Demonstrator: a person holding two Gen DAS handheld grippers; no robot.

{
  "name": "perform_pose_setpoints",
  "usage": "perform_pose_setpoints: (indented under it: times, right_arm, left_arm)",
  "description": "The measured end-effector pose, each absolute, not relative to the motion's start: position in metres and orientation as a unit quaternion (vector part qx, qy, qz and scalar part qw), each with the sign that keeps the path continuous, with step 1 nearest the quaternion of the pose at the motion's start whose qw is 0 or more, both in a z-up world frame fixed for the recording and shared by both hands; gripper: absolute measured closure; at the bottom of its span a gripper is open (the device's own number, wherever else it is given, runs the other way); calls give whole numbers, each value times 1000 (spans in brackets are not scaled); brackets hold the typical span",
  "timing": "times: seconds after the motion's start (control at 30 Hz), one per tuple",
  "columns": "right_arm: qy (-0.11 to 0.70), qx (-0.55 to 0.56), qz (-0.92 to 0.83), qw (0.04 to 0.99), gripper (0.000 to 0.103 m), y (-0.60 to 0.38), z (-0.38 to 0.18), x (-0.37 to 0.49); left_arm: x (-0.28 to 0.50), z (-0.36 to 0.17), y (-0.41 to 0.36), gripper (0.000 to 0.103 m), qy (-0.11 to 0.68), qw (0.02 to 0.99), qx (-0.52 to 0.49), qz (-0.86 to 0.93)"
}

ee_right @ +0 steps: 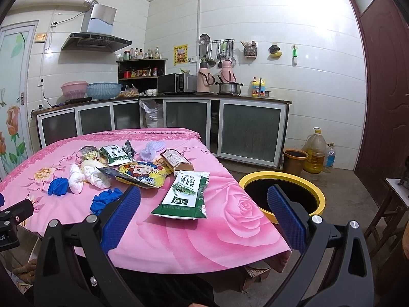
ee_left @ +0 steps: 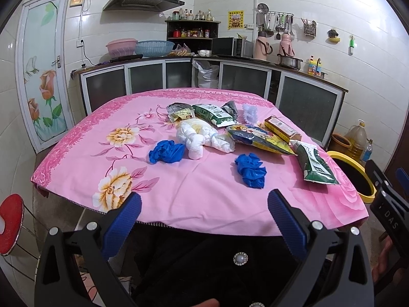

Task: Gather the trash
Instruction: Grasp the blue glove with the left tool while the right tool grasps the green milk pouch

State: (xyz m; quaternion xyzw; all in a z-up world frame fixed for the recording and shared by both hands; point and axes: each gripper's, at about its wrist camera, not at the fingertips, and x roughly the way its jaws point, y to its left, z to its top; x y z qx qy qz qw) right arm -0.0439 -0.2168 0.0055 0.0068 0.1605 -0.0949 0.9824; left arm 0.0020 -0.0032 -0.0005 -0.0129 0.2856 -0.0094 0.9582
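The left hand-held gripper (ee_left: 204, 209) hung wide open and empty over the near edge of the desk (ee_left: 204, 204), where the pink cloth lay bare in front of the trash. The right hand-held gripper (ee_right: 204, 204), also wide open and holding nothing, stood at the desk's right corner, just beside the yellow-rimmed bin (ee_right: 317, 192), whose inside looked dark. The trash was further in on the cloth: two crumpled blue gloves (ee_left: 250, 170), knotted white bags (ee_left: 204, 138), a green-and-white milk pouch (ee_right: 185, 194), and other snack wrappers (ee_left: 258, 138).
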Motion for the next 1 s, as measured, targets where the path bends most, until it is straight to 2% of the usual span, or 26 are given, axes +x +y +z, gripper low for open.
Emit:
perform_pose_setpoints:
  times: [0.33,0.67,0.87,1.0]
  right_arm:
    - [172,28,-124,977,7,-256,20,-26]
    - [309,69,-24,948,7,-288,-10,30]
    - [378,60,53,922,8,-275,-20,70]
    - [423,20,88,902,8,-261,-21,98]
  left_arm:
    - [8,-11,16,8,305,950,-56,-17]
    - [37,-42,23,8,355,920,-118,-114]
    - [63,-38,30,8,342,930,-72,-111]
    - [89,-24,33,8,329,941,23,-78]
